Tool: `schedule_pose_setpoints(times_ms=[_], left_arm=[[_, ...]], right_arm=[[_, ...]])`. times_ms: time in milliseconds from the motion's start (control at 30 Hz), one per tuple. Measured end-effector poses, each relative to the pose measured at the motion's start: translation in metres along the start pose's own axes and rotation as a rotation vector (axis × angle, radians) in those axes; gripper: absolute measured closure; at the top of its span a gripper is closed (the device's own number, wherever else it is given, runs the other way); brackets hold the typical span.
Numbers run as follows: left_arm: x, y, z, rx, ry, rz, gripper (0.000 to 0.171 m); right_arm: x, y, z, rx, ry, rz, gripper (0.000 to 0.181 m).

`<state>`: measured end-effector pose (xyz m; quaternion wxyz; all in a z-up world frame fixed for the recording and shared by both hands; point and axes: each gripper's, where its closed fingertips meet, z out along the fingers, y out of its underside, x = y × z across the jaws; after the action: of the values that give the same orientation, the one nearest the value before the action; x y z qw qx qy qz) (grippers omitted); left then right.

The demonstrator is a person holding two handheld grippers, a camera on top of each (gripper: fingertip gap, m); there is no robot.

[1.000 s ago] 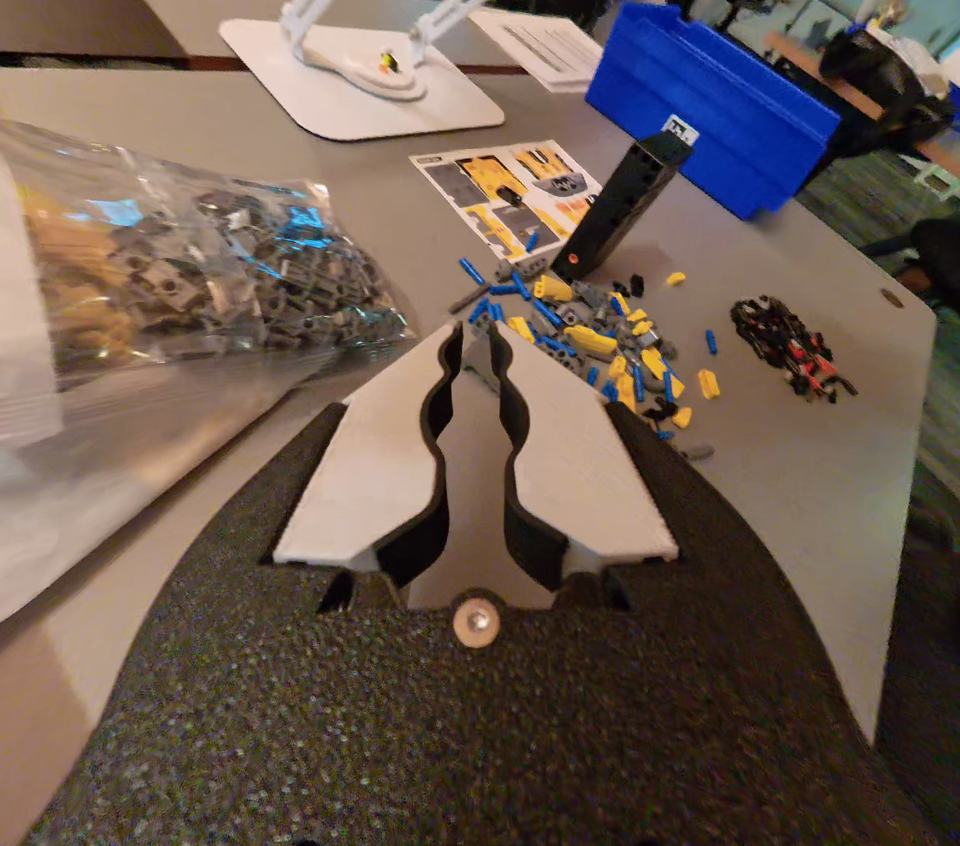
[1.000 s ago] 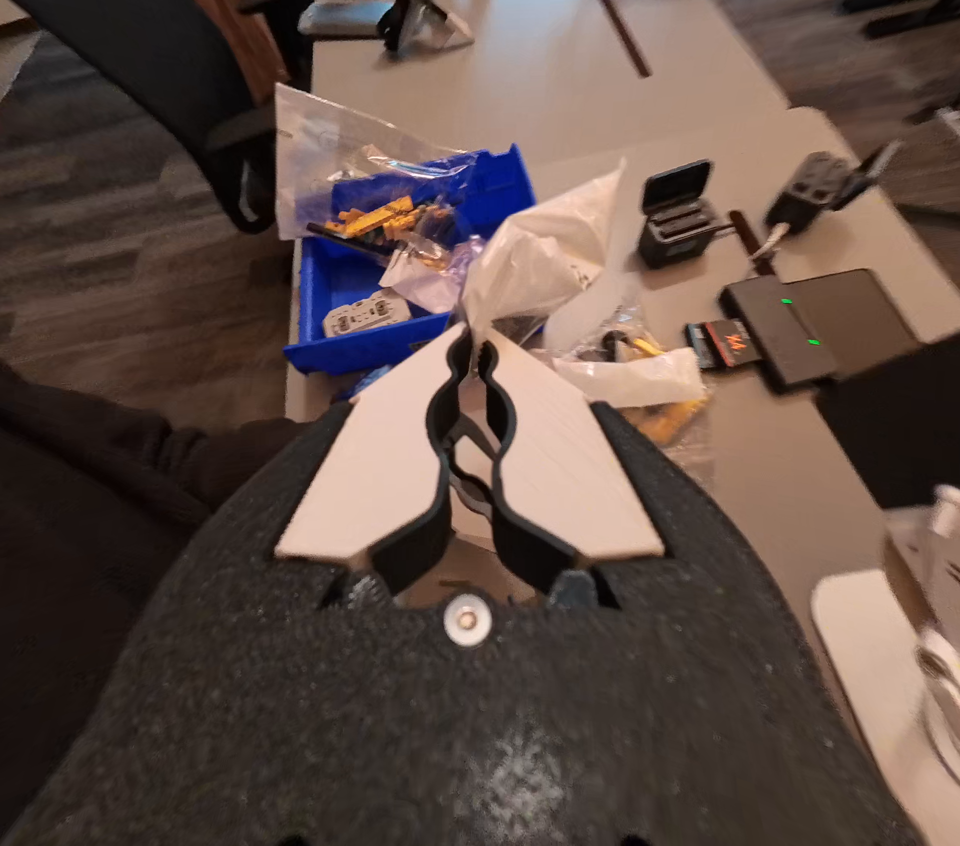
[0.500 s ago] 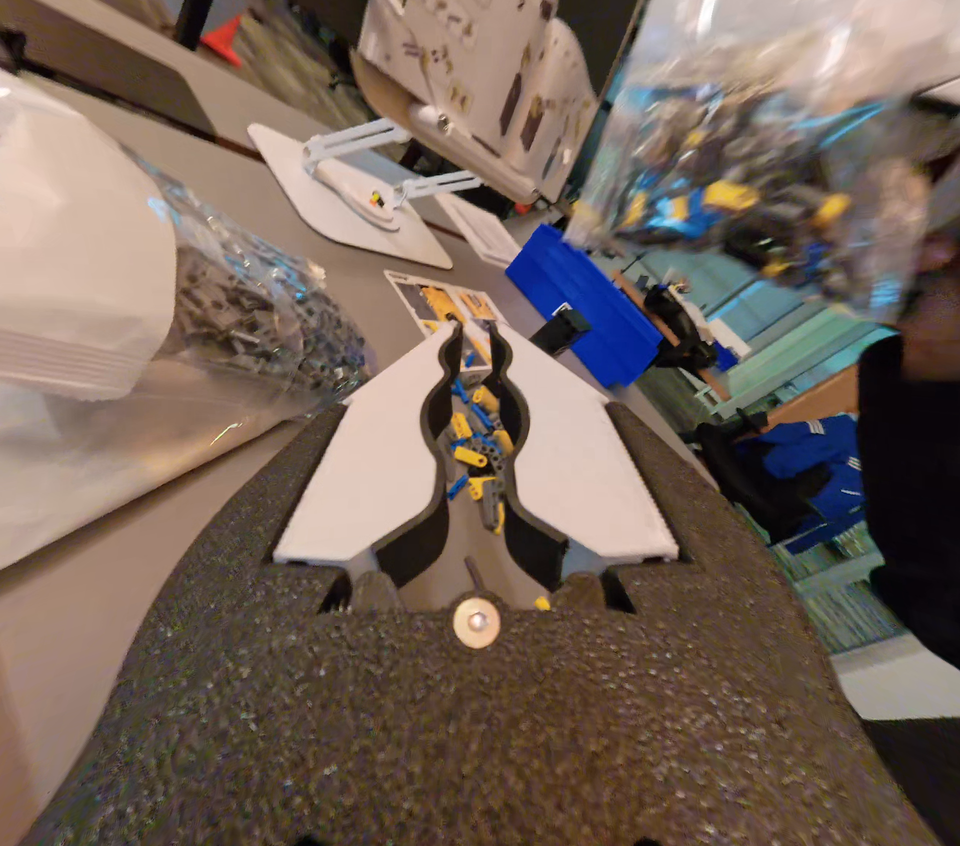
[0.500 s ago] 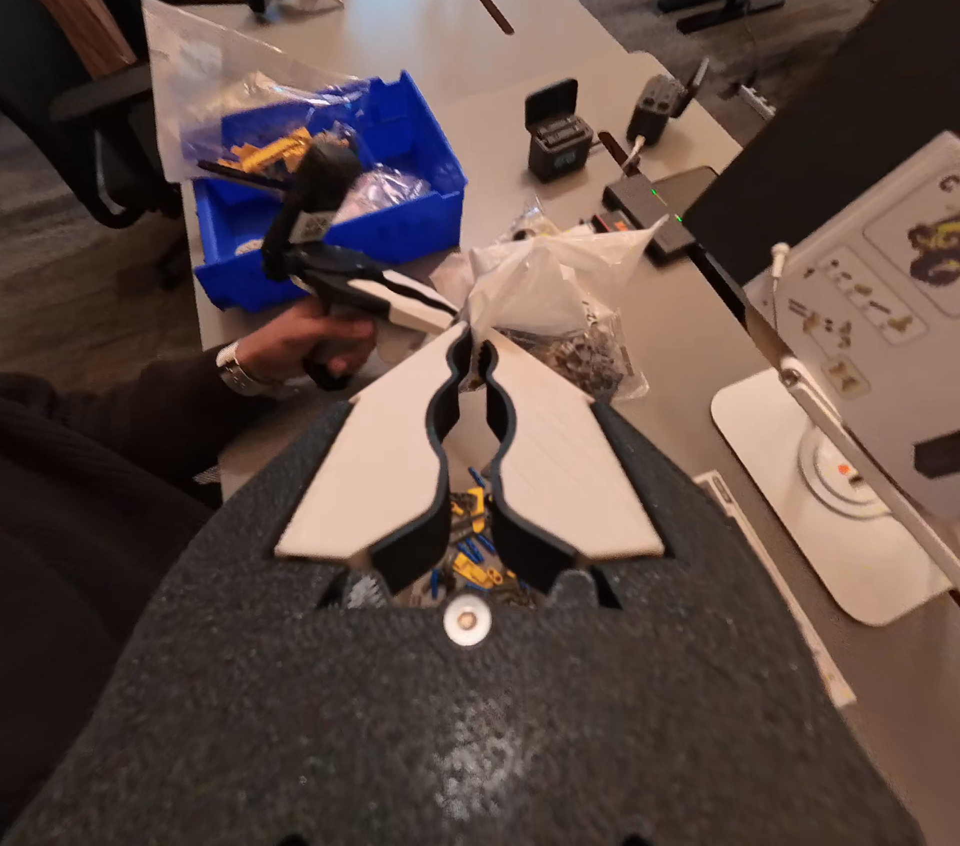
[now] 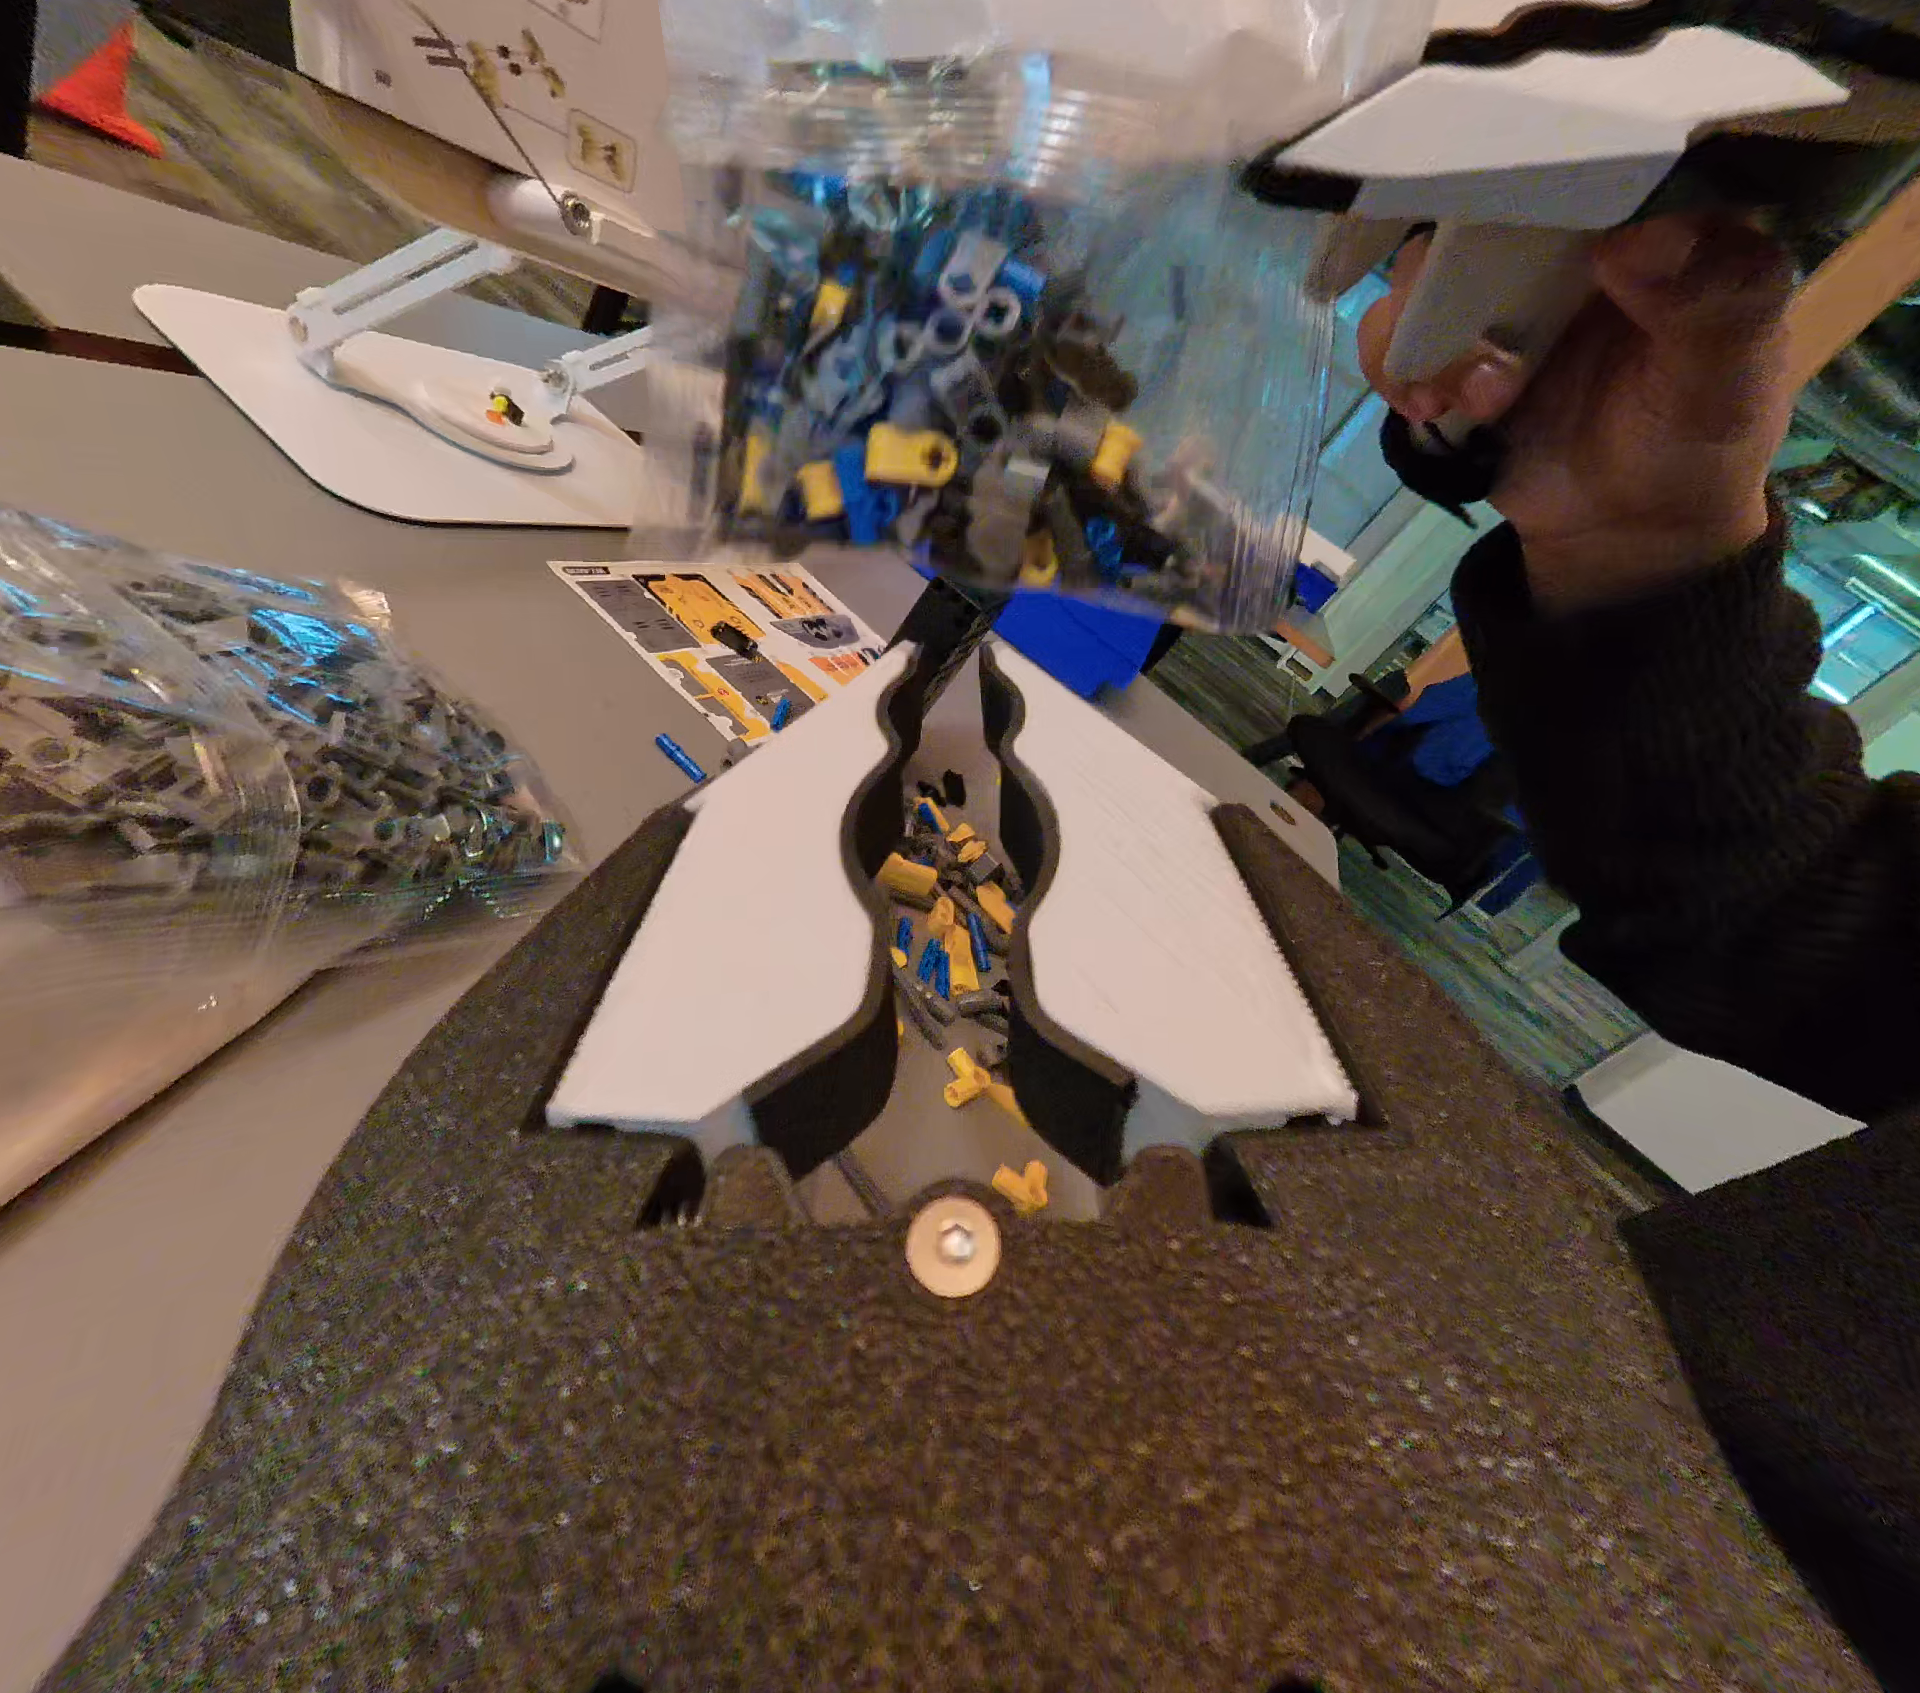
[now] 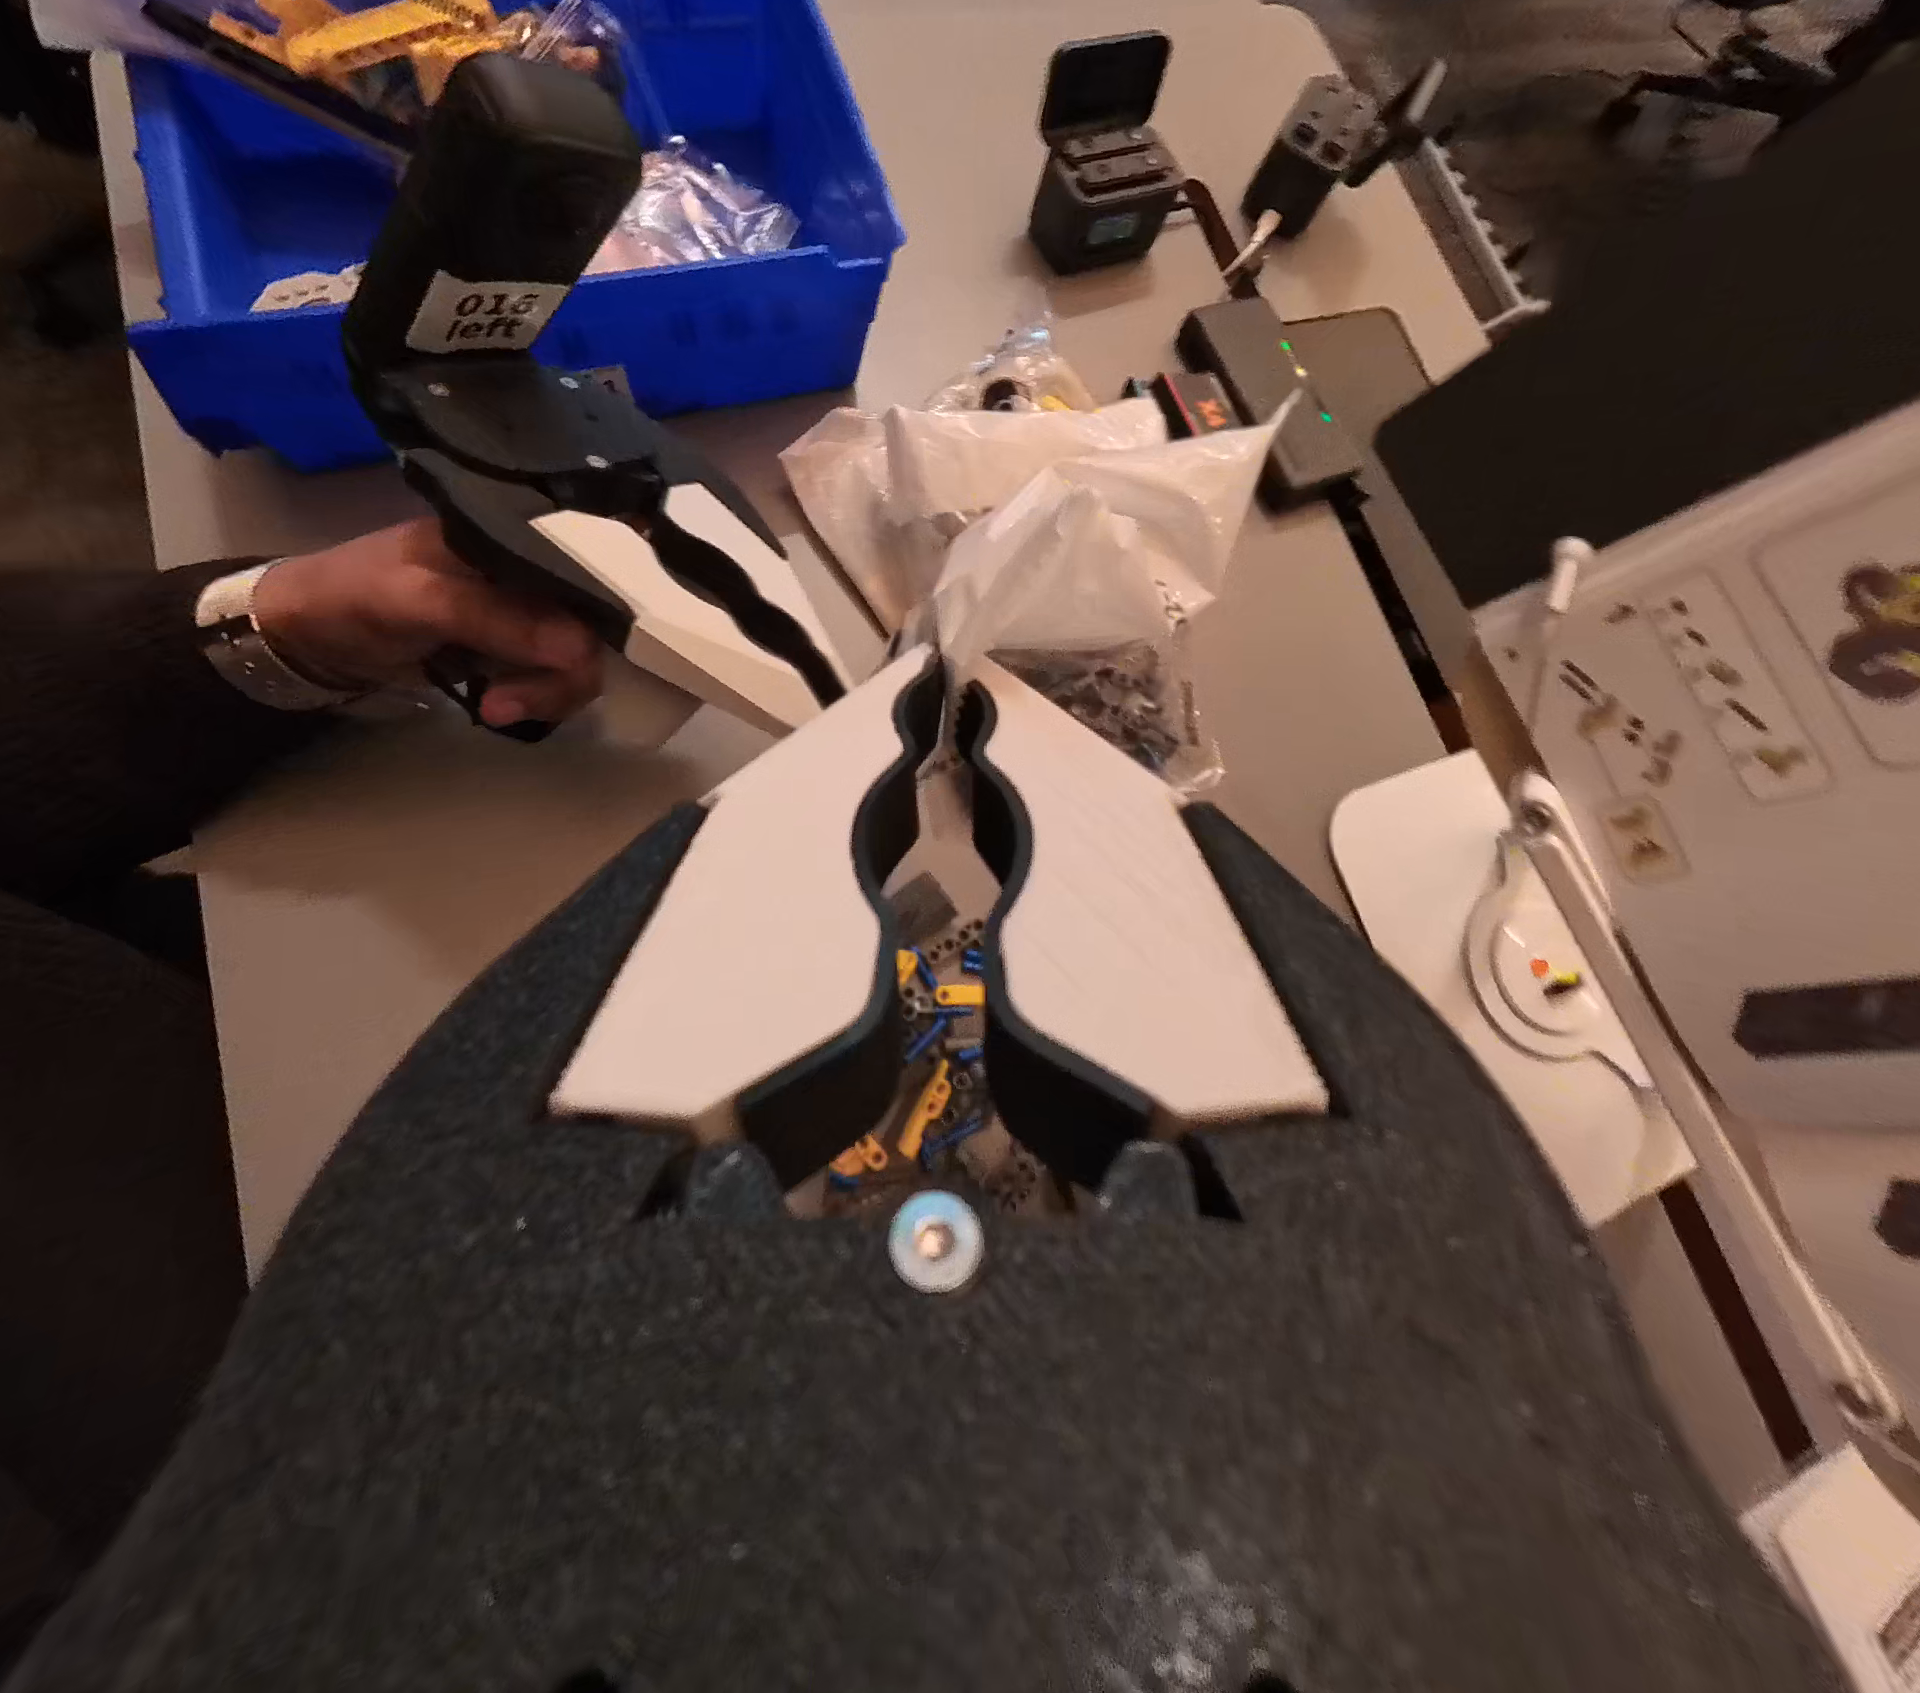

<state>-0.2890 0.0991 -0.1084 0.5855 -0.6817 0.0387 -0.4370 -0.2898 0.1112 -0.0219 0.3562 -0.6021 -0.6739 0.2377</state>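
Note:
My right gripper (image 6: 951,693) is shut on the top of a clear plastic bag (image 6: 1049,573) of small blue, yellow and grey building pieces. In the left wrist view the bag (image 5: 1018,396) hangs in the air from the right gripper (image 5: 1340,105), held by a hand, above the table. My left gripper (image 5: 948,672) is slightly open and empty, low over a loose pile of pieces (image 5: 945,905) seen between its fingers. It points towards the hanging bag. In the right wrist view the left gripper (image 6: 800,677) sits just left of my right fingertips.
A big bag of grey pieces (image 5: 260,791) lies at the left. A printed sheet (image 5: 727,625) and a black block (image 5: 935,625) lie ahead. A booklet stand (image 5: 364,396) stands behind. A blue bin (image 6: 520,189) and black devices (image 6: 1309,386) stand on the table (image 6: 416,864). The tips of one gripper are about 9 cm away from the tips of the other.
The right gripper has lifted the bag of pieces off the table and carried it over the loose pile, in front of the left gripper. The left gripper has tilted upward.

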Motion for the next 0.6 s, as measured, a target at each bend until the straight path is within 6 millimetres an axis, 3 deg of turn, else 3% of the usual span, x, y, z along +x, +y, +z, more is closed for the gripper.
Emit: schedule_pose_setpoints(times_ms=[133, 300, 600], left_arm=[[-0.005, -0.002, -0.003, 0.013, -0.019, -0.019, 0.162], [-0.014, 0.005, 0.001, -0.032, -0.079, -0.008, 0.162], [-0.033, 0.018, 0.001, -0.101, -0.179, -0.013, 0.162]], right_arm=[[-0.017, -0.012, 0.018, -0.006, -0.036, -0.056, 0.181], [-0.017, -0.03, 0.04, -0.024, -0.063, -0.119, 0.181], [-0.034, -0.107, 0.1, 0.03, -0.163, -0.264, 0.181]])
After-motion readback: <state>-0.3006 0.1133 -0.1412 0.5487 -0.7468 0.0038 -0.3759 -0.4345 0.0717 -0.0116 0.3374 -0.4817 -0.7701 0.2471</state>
